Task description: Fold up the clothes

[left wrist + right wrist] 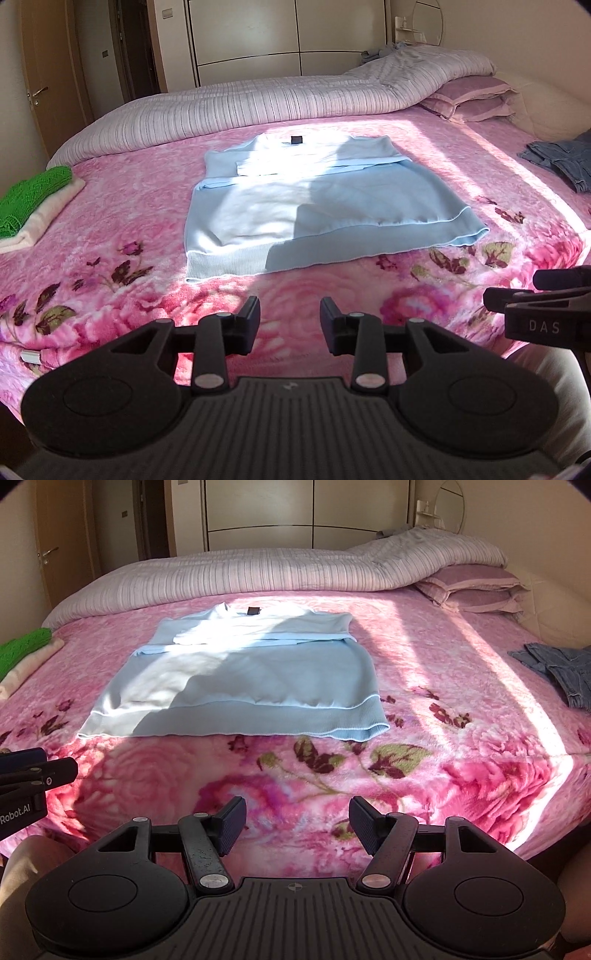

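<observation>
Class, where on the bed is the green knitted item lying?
In both views, the green knit lies at the bed's far left edge, atop a folded cream cloth, left of the light blue sweater.

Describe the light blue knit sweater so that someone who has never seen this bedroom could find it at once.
Start at the pink floral blanket covering the bed. In its middle, half in sunlight, lies the light blue knit sweater, spread flat with its ribbed hem toward the cameras and sleeves folded across. Unlike the folded green and cream stack and the blue denim garment at the sides, it is laid out singly.

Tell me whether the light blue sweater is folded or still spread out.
Partly folded: the light blue sweater lies flat on the pink blanket, sleeves folded in across its upper part, body still full length.
</observation>
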`<state>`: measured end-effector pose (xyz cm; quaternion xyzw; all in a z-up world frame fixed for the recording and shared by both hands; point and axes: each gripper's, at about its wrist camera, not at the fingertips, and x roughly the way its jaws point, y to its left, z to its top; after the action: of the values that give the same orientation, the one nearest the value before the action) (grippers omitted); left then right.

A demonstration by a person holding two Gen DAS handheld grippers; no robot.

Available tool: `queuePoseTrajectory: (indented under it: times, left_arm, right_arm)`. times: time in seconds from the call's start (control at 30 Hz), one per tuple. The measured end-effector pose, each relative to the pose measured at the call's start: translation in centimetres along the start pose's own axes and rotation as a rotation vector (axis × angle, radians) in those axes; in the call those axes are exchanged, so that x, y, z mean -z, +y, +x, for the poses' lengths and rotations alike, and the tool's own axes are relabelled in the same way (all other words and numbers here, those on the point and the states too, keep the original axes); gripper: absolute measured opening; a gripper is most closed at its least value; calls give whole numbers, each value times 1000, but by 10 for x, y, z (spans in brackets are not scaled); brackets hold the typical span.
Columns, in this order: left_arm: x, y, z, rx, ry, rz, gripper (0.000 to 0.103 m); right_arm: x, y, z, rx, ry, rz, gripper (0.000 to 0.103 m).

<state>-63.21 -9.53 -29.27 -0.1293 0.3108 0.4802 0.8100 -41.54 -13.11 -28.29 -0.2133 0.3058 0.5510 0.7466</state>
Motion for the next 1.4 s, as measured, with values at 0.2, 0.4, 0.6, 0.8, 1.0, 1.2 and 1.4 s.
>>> queuePoseTrajectory:
  times: [0.2, 0.4, 0.6, 0.8, 1.0, 1.2, 1.4]
  left_arm:
    - [2, 8, 3, -10, 4, -15, 35]
    - [4, 20, 16, -35, 34, -59, 35]
    - [11, 26, 38, -45, 80, -80, 35]
    - [10, 28, 58, -45, 112, -76, 35]
    - [5, 39, 77, -3, 136, -82, 35]
    - [-2, 103, 89, 64, 136, -237, 35]
    - [-5, 165, 107, 152, 126, -426, 35]
  right_arm:
    - [-4, 7, 4, -4, 3, -21, 65]
    - [-7, 15, 14, -20, 6, -61, 65]
    - [-9, 18, 31, -17, 0, -94, 65]
    - [-8, 11, 58, -24, 44, -89, 65]
    - [-10, 2, 76, -25, 63, -80, 65]
    - [-24, -60, 85, -123, 57, 39, 65]
    - [-39, -140, 96, -133, 70, 211, 65]
